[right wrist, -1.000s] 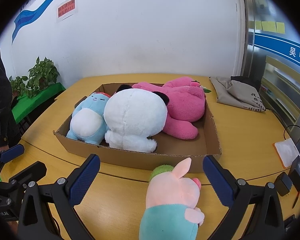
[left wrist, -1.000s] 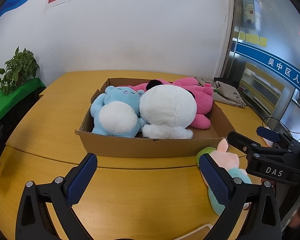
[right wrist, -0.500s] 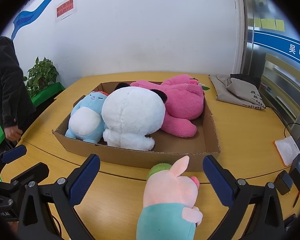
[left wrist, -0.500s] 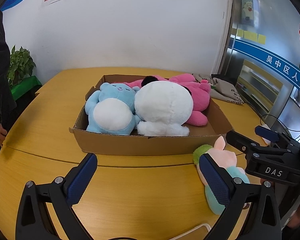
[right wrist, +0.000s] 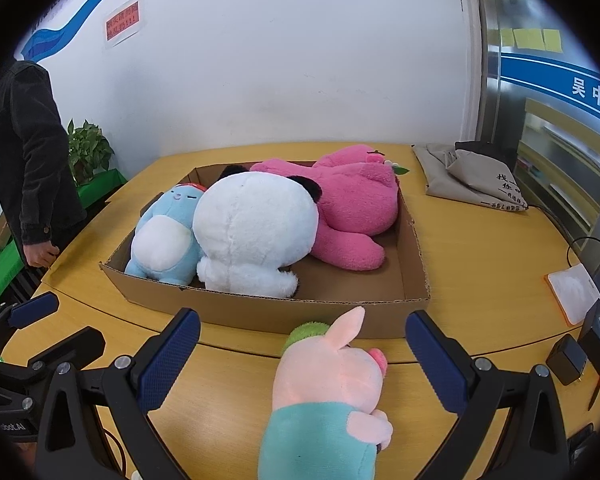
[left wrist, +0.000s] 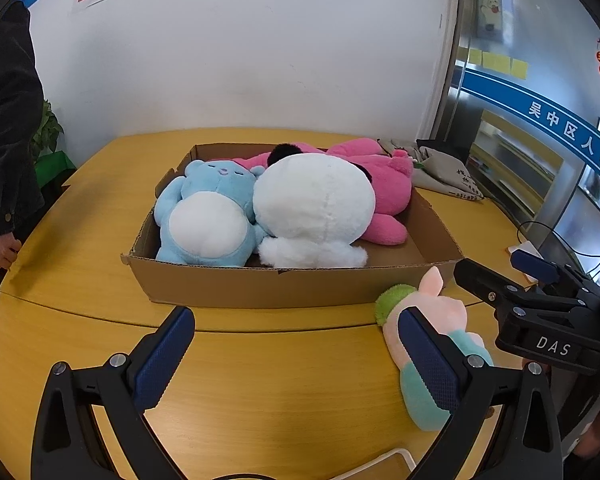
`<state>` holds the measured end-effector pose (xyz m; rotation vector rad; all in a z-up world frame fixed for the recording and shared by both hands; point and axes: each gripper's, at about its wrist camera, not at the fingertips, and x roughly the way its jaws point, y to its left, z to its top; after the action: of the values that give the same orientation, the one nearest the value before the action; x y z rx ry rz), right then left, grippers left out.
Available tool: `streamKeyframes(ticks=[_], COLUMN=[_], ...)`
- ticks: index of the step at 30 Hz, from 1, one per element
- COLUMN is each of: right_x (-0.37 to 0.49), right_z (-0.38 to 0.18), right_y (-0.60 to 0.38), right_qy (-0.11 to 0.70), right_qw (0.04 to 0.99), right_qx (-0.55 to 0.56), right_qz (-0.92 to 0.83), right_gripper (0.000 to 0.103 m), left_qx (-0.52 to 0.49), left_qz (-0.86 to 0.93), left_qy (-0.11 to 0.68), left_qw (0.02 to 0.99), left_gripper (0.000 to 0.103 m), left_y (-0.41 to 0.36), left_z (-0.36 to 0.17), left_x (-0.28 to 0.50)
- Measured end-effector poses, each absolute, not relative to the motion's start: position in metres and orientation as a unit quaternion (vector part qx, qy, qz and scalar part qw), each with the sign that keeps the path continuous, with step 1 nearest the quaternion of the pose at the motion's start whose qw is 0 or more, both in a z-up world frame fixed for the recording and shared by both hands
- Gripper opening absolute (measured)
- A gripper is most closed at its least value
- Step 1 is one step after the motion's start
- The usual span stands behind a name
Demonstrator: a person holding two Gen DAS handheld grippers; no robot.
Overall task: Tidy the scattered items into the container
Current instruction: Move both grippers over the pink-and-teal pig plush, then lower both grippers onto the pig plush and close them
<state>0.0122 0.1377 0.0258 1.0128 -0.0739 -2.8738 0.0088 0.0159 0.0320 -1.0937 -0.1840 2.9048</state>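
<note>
Both my grippers nudged closer: right gripper (right wrist: 302,364) jaws wide, straddling pig plush (right wrist: 326,392), ungripped; left gripper (left wrist: 296,354) wide, empty. Risk: plush snagging cardboard box (left wrist: 260,286) wall.

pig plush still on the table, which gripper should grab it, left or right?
Right. The pig lies centred between the right gripper's open fingers. The left gripper, also open, faces bare table; the pig sits off to its right, outside its fingers.
</note>
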Motion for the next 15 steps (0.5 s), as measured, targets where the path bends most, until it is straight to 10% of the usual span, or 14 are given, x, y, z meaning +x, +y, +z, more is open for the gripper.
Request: streamKeyframes(ticks=[15], right_x=[0.047], right_z=[-0.002], right_y=[0.201], right_qy=[-0.050], right_qw=[0.070], right_qx=[0.366], right_qz=[-0.927], right_gripper=[0.103], left_qx=[-0.449], left_qz=[0.878], left_qy=[-0.105], left_qw=[0.128], left_gripper=[0.103], left_y=[0.062], left_z=[-0.012], left_x=[-0.045])
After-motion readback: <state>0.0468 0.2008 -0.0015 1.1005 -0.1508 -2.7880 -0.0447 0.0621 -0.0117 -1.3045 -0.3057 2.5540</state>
